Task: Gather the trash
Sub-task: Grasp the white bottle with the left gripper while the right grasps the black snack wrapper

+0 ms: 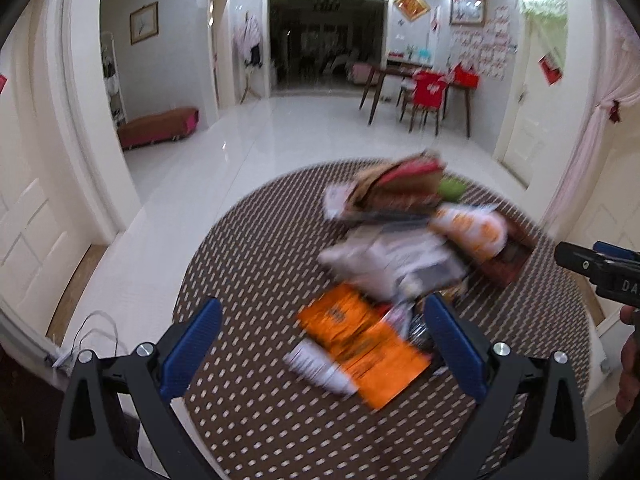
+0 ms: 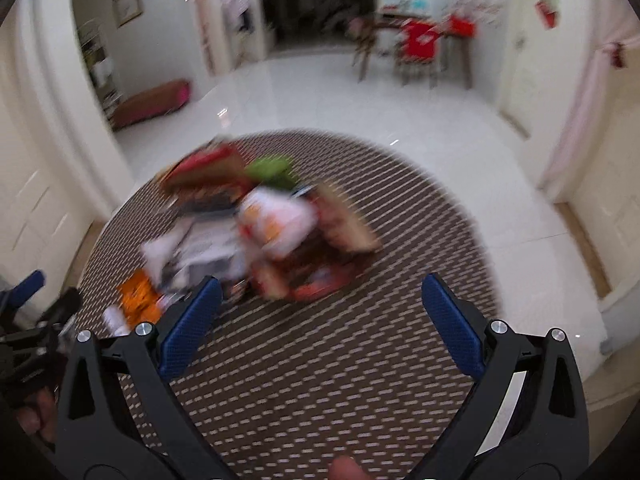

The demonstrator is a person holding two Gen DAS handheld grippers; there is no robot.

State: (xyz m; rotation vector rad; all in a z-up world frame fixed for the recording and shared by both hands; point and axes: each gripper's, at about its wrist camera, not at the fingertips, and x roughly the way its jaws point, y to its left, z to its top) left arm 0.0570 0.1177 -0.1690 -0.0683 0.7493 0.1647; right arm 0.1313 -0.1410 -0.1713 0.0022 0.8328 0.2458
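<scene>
A blurred heap of trash lies on a round table with a brown woven cover: an orange wrapper, white crumpled packets, a white-and-orange bag, a red-and-brown box, something green. My left gripper stands open above the table, the orange wrapper showing between its blue fingers. My right gripper is open too, over bare cover just in front of the heap. Each gripper shows at the edge of the other's view: right gripper, left gripper.
White tiled floor stretches beyond the table to a dark doorway. A dining table with red-covered chairs stands at the far right, a low brown bench at the left. White doors flank both sides. A bag with thin handles lies on the floor at left.
</scene>
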